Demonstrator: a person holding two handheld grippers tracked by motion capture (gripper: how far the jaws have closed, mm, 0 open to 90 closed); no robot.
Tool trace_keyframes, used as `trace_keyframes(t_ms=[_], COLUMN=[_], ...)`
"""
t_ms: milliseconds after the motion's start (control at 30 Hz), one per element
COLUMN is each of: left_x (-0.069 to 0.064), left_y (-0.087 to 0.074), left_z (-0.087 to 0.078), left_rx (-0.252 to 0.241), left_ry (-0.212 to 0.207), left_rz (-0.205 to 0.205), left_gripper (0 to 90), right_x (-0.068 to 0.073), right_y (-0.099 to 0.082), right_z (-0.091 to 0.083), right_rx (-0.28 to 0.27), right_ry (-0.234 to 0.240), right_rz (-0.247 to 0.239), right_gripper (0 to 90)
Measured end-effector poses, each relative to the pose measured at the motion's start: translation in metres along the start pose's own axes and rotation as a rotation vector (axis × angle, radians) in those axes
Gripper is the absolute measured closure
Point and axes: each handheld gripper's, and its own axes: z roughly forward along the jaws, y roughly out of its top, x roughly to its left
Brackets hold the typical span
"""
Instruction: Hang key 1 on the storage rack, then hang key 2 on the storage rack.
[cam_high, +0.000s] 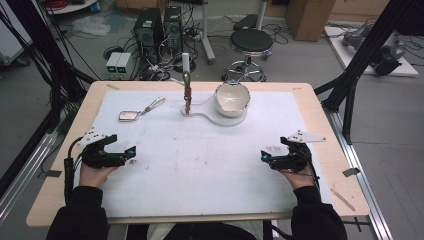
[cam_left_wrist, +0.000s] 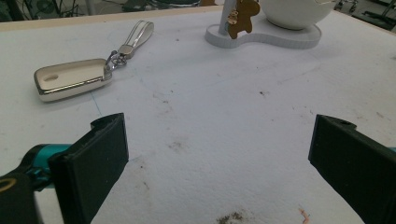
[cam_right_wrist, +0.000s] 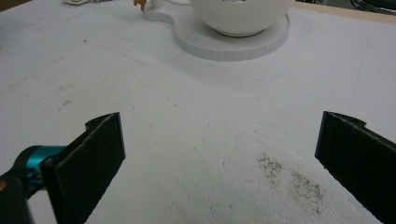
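Item: one key fob (cam_high: 129, 116), cream and silver, lying flat on the white mat (cam_high: 200, 165) at the far left, one strap (cam_high: 155, 104) attached by a ring and trailing away toward the far edge. In the left gripper view we see the fob (cam_left_wrist: 70, 79) ahead and to the left of the jaws, well apart from them.

Item: one white stand (cam_high: 220, 119), a flat base carrying one upright post (cam_high: 186, 80) and one white bowl (cam_high: 231, 98). One small brown charm (cam_left_wrist: 242, 16) hangs at the post. The stand sits at the far middle of the mat, near the fob but not touching it.

Item: two grippers. We hold the left gripper (cam_high: 131, 153) low over the near left of the mat, jaws spread wide, nothing between them. We hold the right gripper (cam_high: 263, 157) over the near right, jaws likewise spread and empty.

Handling note, as we judge it: the fob is the nearest loose thing to the left gripper, so the step in hand looks like a reach for it. We would do well to bring the jaws forward and leftward, square them across the fob's narrow sides, come down until the pads straddle the body, and close gently. We would avoid the strap, which may swing.

Count: fob one, strap one, stand one, bowl one, charm one, grippers two.
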Motion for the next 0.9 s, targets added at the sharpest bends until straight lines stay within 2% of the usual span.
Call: trace_keyframes(t_ms=[200, 300, 467, 900], left_x=[0.001, 0.001, 0.002, 0.024], left_y=[0.005, 0.010, 0.023, 0.050], left_z=[0.005, 0.005, 0.009, 0.024], left_rx=[0.004, -0.006, -0.002, 0.068], left_ry=[-0.005, -0.019, -0.013, 0.001], left_rz=[-0.003, -0.024, -0.005, 0.006], left_gripper=[5.3, 5.3, 5.3, 5.3], right_x=[0.000, 0.000, 0.001, 0.000], right_y=[-0.004, -0.006, -0.008, -0.009], right_z=[-0.006, -0.007, -0.007, -0.009], right_rx=[-0.019, -0.016, -0.010, -0.017], right_ry=[-0.016, -0.019, -0.025, -0.033], right_rz=[-0.003, -0.009, -0.008, 0.008], right_gripper=[0.5, 0.5, 0.5, 0.5])
